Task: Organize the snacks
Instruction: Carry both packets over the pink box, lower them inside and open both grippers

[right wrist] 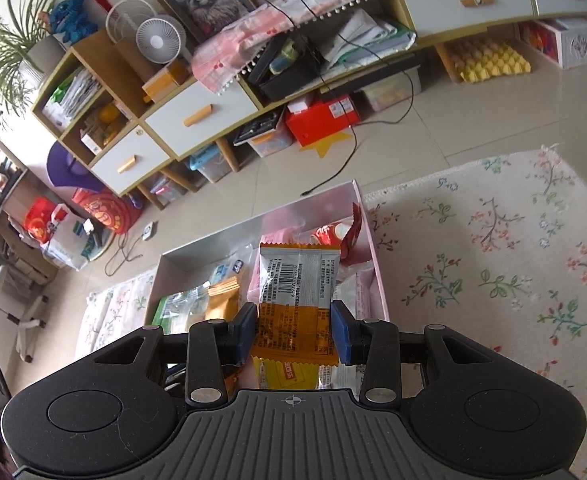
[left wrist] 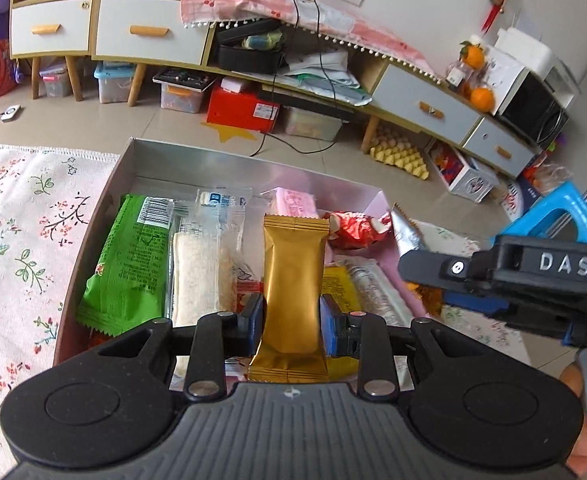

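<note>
Currently, the left gripper (left wrist: 292, 316) is clamped on a gold snack packet (left wrist: 293, 292), its blue pads (left wrist: 328, 328) pressing the packet's two long sides, and the packet is held above the open box (left wrist: 229, 160). The right gripper (right wrist: 292, 330) is likewise closed on an orange-and-white snack packet (right wrist: 295, 300), printed side with barcode facing the camera, held over the same box (right wrist: 213, 244). The box sits on a floral cloth (left wrist: 25, 240) at the cloth's far edge, with tiled floor beyond. Inside the box, seen from the left wrist, lie a green packet (left wrist: 129, 264) against the left wall, a clear-wrapped pale wafer packet (left wrist: 205, 268) just beside it, a pink packet (left wrist: 295, 202) toward the far wall, and a red-and-white wrapper (left wrist: 353, 230) near the right wall. Further packets lie beneath the gold one, partly hidden. The right gripper's body, marked "DAS", shows at the right edge of the left wrist view, with the silver end of its packet (left wrist: 407, 232) protruding past the box's right wall.
</note>
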`<state>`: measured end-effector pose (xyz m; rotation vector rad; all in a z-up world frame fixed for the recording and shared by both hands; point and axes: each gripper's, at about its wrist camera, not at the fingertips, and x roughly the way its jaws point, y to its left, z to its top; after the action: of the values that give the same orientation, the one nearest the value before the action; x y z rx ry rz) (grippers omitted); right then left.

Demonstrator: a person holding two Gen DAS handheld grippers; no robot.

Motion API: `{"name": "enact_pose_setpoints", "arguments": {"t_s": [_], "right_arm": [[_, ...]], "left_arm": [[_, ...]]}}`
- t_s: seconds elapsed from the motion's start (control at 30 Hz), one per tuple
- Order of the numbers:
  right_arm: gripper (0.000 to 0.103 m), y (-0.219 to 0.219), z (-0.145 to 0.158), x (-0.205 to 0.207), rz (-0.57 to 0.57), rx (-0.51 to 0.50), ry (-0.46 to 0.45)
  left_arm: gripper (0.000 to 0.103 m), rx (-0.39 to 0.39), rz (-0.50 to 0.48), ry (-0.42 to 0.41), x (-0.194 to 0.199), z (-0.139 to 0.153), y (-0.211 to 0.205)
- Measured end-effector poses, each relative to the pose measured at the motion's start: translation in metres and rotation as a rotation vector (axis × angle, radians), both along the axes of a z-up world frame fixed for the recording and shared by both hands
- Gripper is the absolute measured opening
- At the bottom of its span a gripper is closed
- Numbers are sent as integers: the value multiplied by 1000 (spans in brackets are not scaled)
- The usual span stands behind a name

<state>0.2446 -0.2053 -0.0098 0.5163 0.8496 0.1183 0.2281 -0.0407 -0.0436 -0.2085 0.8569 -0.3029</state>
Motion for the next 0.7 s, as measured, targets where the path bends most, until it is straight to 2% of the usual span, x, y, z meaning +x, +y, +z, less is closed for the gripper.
{"name": "enact_pose_setpoints", "arguments": {"t_s": [0.07, 0.23, 0.43, 0.57, 0.63, 0.7], "right_arm": [[38, 0, 0, 2, -4, -3, -3], [38, 0, -1, 4, -11, 6, -8], [39, 0, -1, 4, -20, 13, -29], [46, 3, 6, -4, -28, 2, -138], [56, 4, 9, -8, -39, -8, -146], [58, 1, 10, -9, -44, -1, -128]], "left_arm": [[30, 19, 10, 2, -1, -1, 0], [33, -5, 13, -13, -4, 6, 4], [33, -32, 61, -13, -3, 12, 11], [33, -28, 79, -29, -8, 18, 14], [34, -36, 84, -29, -10, 21, 15], [36, -52, 84, -37, -14, 25, 19]]}}
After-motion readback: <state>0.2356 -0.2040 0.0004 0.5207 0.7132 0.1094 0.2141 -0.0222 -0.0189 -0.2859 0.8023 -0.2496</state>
